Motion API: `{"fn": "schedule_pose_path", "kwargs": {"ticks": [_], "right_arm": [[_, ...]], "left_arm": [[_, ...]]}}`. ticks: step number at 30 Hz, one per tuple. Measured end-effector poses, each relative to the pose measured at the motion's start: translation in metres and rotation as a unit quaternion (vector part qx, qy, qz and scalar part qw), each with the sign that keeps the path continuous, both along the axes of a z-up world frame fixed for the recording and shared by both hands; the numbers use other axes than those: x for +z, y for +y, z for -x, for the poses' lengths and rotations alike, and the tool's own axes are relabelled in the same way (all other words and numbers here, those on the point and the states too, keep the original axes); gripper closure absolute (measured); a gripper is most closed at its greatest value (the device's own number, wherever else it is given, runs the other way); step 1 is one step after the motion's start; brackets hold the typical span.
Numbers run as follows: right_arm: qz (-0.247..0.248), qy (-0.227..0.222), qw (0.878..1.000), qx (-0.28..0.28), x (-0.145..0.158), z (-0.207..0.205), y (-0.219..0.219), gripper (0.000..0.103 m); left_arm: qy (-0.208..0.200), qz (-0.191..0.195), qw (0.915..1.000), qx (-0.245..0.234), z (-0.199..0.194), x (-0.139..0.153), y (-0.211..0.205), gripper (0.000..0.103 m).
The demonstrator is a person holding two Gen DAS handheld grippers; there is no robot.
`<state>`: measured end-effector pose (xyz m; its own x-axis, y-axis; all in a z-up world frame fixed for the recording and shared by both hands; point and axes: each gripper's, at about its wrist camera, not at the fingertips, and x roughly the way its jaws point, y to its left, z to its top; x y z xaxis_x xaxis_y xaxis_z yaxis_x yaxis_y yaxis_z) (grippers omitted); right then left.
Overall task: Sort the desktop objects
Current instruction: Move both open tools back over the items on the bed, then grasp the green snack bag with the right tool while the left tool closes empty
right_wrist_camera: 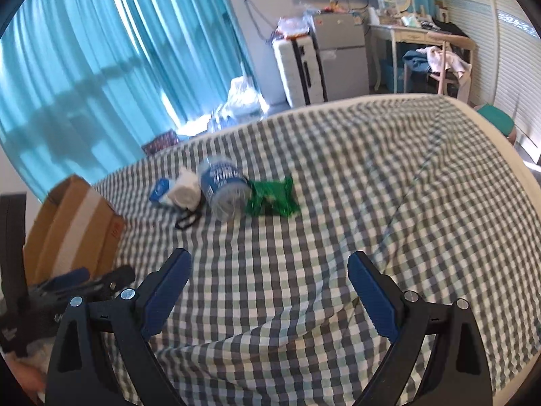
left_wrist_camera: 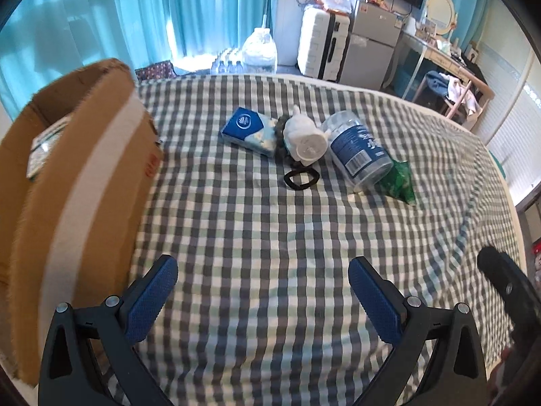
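A small heap lies mid-bed on the checked sheet: a blue tissue pack, a white rolled bundle, a clear jar with a blue label on its side, a green foil packet and a black loop. My left gripper hovers open well short of them, nothing between its blue pads. My right gripper is open too, above bare sheet. From the right wrist I see the jar, green packet, white bundle, tissue pack and loop.
An open cardboard box stands at the bed's left edge with a carton inside; the right view shows the box and the left gripper beside it. Beyond the bed are teal curtains, a white suitcase and a desk with a chair.
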<state>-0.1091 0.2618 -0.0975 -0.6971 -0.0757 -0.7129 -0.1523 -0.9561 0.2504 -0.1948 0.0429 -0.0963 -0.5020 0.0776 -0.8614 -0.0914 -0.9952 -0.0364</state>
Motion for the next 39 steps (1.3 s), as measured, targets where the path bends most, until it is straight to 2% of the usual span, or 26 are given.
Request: {"fn": "schedule_pose_path", "kwargs": {"ticks": [8,11,16,19,24,25,26,27,29,30,32,34,39], "right_arm": [[0.001,-0.028,1.0,0.014,-0.031,0.04,-0.001,0.009],[-0.004,-0.037,0.999,0.02,-0.042,0.06,0.001,0.009],[-0.028,-0.048,0.998,0.031,-0.058,0.096,0.005,0.009],[-0.025,-0.061,0.997,0.04,-0.07,0.114,0.007,0.009],[-0.025,-0.072,0.996,0.052,-0.083,0.133,0.008,0.014],[-0.025,-0.072,0.996,0.056,-0.084,0.135,0.007,0.017],[-0.022,-0.071,0.995,0.059,-0.083,0.136,0.007,0.025],[-0.014,-0.069,0.996,0.063,-0.082,0.136,0.008,0.038],[-0.013,-0.075,0.995,0.064,-0.082,0.135,0.008,0.044],[-0.017,-0.082,0.994,0.067,-0.082,0.135,0.007,0.046],[-0.025,-0.088,0.993,0.073,-0.08,0.131,0.005,0.057],[-0.022,-0.092,0.993,0.07,-0.077,0.126,0.004,0.059],[-0.02,-0.093,0.994,0.06,-0.069,0.108,0.005,0.061]], "left_arm": [[0.0,-0.001,1.0,-0.005,0.045,-0.031,0.016,0.0],[0.011,0.013,0.9998,-0.011,0.06,-0.043,0.024,0.0],[0.003,0.01,0.9998,-0.019,0.087,-0.067,0.034,0.0],[0.006,0.017,0.9995,-0.025,0.098,-0.08,0.041,0.0],[0.029,0.012,0.9991,-0.028,0.107,-0.084,0.042,0.001],[0.031,0.013,0.999,-0.03,0.109,-0.084,0.043,0.004],[0.035,0.019,0.9987,-0.033,0.108,-0.083,0.043,0.012],[0.041,0.024,0.9983,-0.034,0.106,-0.08,0.041,0.017],[0.046,0.02,0.9978,-0.044,0.102,-0.075,0.042,0.044],[0.044,0.016,0.9977,-0.049,0.102,-0.072,0.041,0.05],[0.037,0.005,0.9974,-0.062,0.101,-0.068,0.042,0.071],[0.031,-0.001,0.9969,-0.073,0.101,-0.063,0.042,0.077],[0.027,-0.012,0.9977,-0.061,0.085,-0.05,0.03,0.078]]}}
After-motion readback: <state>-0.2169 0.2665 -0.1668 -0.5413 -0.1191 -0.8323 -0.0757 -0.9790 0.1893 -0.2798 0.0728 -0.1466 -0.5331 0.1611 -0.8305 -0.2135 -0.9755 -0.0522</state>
